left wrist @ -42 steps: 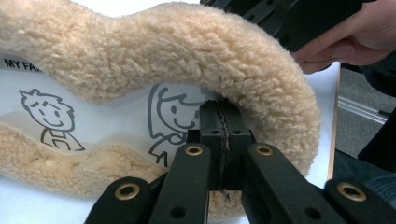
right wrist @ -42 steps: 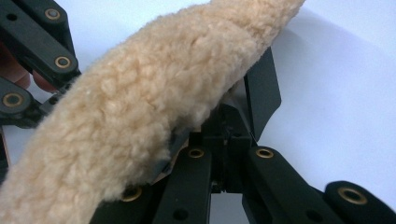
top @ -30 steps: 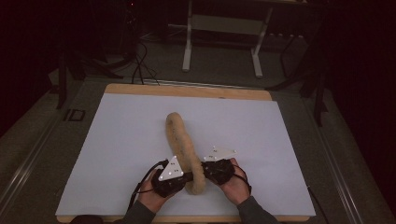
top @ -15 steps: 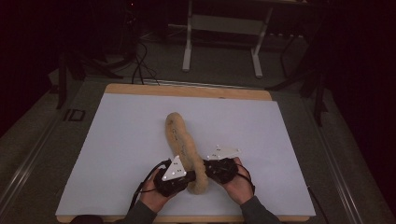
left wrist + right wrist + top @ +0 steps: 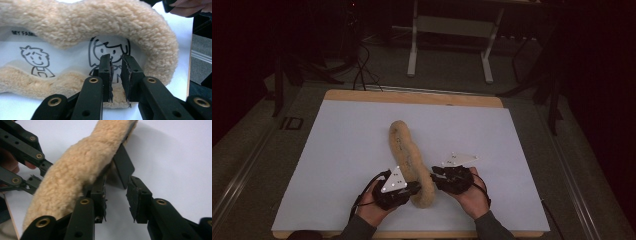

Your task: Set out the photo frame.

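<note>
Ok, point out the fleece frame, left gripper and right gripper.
fleece frame (image 5: 404,150), high view, fleece middle.
left gripper (image 5: 115,72), left gripper view, between jaw tips.
right gripper (image 5: 117,195), right gripper view, between jaw tips.

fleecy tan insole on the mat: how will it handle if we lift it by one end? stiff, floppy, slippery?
The fleecy insole looks soft: it twists along its length on the white mat, so lifted by one end it would probably droop. The thick pile around its printed inner face should give pads some grip; slipping seems unlikely. It is probably light, and the thin edge may fold when pushed.
</note>
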Motion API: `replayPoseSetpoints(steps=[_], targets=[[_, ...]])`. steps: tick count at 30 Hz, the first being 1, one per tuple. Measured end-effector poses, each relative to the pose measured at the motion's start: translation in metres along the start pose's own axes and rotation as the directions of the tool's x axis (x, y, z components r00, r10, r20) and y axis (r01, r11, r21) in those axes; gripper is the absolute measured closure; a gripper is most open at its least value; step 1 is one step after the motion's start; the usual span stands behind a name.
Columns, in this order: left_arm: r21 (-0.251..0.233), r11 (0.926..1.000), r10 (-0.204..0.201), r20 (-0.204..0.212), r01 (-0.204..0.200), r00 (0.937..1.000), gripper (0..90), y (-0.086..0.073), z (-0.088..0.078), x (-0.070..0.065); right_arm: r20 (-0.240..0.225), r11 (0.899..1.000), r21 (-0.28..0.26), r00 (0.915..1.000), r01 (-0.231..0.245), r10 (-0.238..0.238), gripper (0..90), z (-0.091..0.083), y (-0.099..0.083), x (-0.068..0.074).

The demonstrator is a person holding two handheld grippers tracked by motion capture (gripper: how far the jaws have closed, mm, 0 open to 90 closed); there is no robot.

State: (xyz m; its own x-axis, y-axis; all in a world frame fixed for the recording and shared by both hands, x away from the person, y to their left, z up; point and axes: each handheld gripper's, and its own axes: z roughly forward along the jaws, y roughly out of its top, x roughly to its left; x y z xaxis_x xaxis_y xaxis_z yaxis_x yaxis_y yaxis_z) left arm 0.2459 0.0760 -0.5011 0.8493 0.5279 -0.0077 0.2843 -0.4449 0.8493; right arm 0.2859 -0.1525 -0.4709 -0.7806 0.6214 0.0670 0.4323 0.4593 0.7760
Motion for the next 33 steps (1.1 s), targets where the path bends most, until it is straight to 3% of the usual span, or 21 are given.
replayPoseSetpoints(steps=[10, 14, 19, 33], targets=[[-0.001, 1.0, -0.009, -0.023, 0.009, 0.9997, 74.5, -0.001, -0.007, 0.006, -0.023, 0.997, -0.033, 0.9973, -0.071, 0.07, 57.4, -0.014, 0.004, -0.007], [0.01, 0.9997, -0.023, -0.029, 0.023, 0.9993, 73.3, -0.001, -0.009, 0.011, -0.05, 0.991, -0.049, 0.9915, -0.122, 0.12, 53.6, -0.02, 0.005, -0.01], [0.023, 0.9987, -0.044, -0.041, 0.045, 0.9982, 72.4, -0.003, -0.01, 0.015, -0.052, 0.986, -0.059, 0.9872, -0.154, 0.151, 51.4, -0.023, 0.006, -0.012], [0.026, 0.998, -0.056, -0.072, 0.058, 0.9958, 71.2, -0.004, -0.014, 0.021, -0.106, 0.978, -0.091, 0.9786, -0.186, 0.176, 43.2, -0.026, 0.007, -0.001]])
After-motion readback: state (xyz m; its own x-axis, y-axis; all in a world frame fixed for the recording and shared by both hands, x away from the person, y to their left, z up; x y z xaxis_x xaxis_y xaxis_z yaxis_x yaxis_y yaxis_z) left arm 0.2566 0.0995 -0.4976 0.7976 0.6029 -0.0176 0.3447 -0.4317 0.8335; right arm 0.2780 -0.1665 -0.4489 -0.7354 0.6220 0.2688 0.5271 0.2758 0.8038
